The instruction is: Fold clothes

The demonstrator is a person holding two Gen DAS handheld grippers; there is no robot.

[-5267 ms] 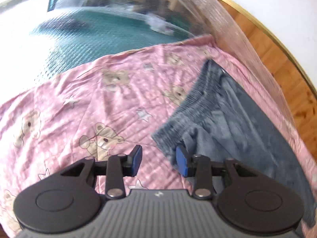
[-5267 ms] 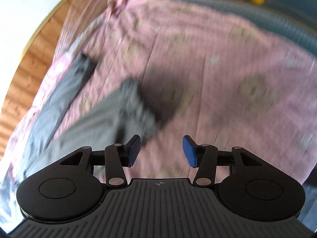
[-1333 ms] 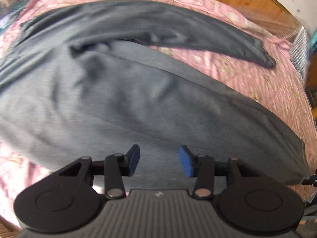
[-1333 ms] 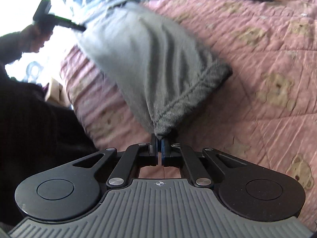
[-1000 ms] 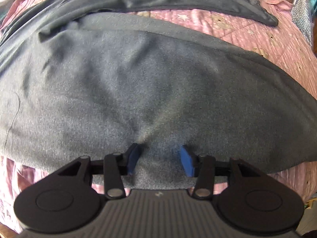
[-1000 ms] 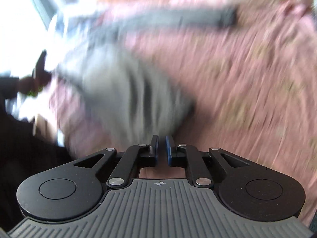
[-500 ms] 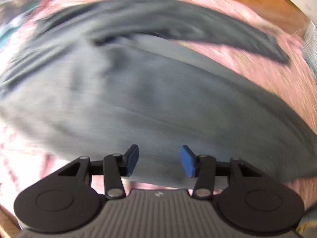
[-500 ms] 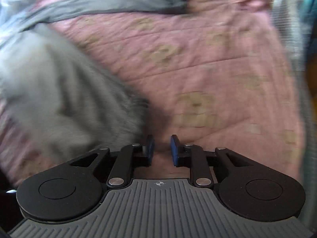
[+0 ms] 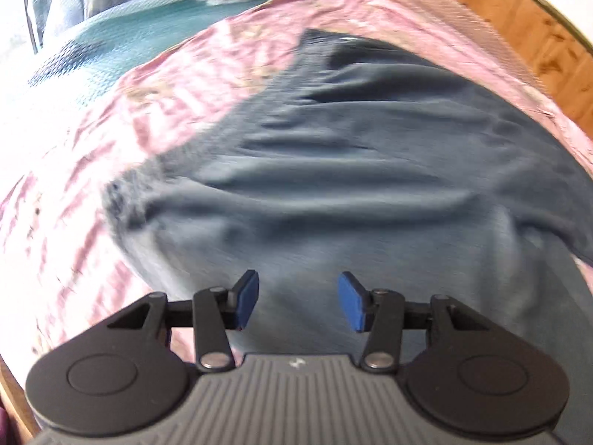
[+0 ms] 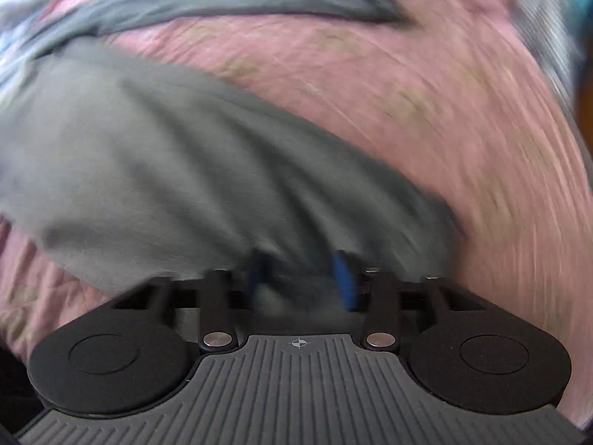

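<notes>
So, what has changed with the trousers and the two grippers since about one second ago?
The right gripper has let go of the trouser-leg end it pinched; its jaws are opening, with the grey trousers lying beneath them on the pink quilt. The left gripper has swung from the leg to the waistband end. It stays open and empty; the trousers stay on the quilt.

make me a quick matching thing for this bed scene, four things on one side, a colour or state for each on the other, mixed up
Things:
1. trousers
2. quilt
3. left tool
4. mesh sheet

Colours or states:
a. pink with a bear print
b. teal
c. grey, lying spread out and wrinkled
d. open, blue pads apart, gripping nothing

Pairs: 1-c, 2-a, 3-d, 4-b
</notes>
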